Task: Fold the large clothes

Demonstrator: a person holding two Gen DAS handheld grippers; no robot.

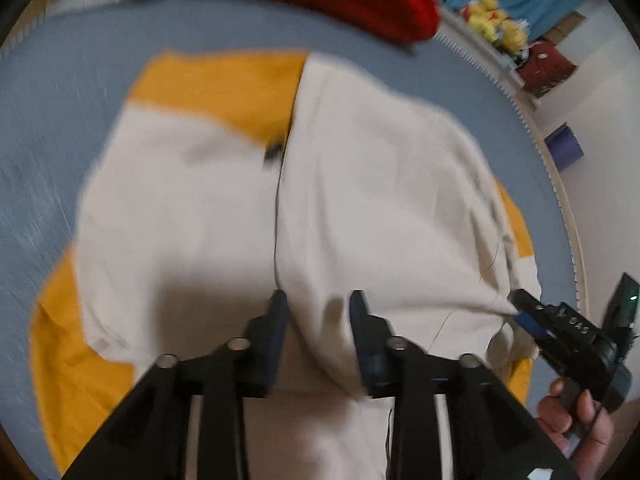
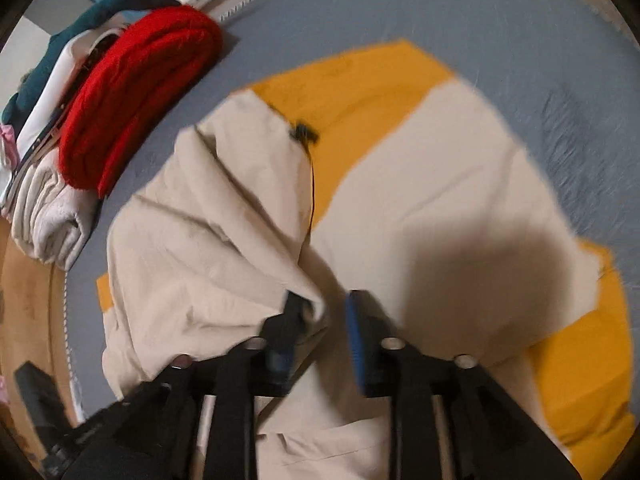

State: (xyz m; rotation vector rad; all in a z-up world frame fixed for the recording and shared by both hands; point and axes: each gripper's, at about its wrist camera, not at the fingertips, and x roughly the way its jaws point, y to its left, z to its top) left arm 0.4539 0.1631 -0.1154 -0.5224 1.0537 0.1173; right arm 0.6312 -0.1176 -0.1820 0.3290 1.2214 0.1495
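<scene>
Left hand-held gripper (image 1: 319, 300) sits low over the cream and yellow garment (image 1: 240, 208), its jaws parted a moderate way with cream cloth bulging up between them; I cannot tell from my feed whether the pads actually pinch that fold. My right hand-held gripper (image 2: 322, 300) is likewise parted, and a peak of the cream cloth stands against its left finger (image 2: 294, 312), though the blur stops me saying it is gripped. In the left wrist view the right hand-held gripper shows at the lower right edge, its tip touching the garment's bunched edge, with the person's hand (image 1: 576, 420) around its handle.

The garment lies spread on the blue-grey bed surface (image 1: 52, 120), near the middle, cream panels folded over yellow ones, a dark zipper line (image 1: 278, 200) running down its centre. At the far edge of the bed a folded red knit (image 2: 136, 96) lies on top of a stack of folded clothes (image 2: 48, 216). Yellow plush toys (image 1: 496, 24) sit beyond the bed's far right corner.
</scene>
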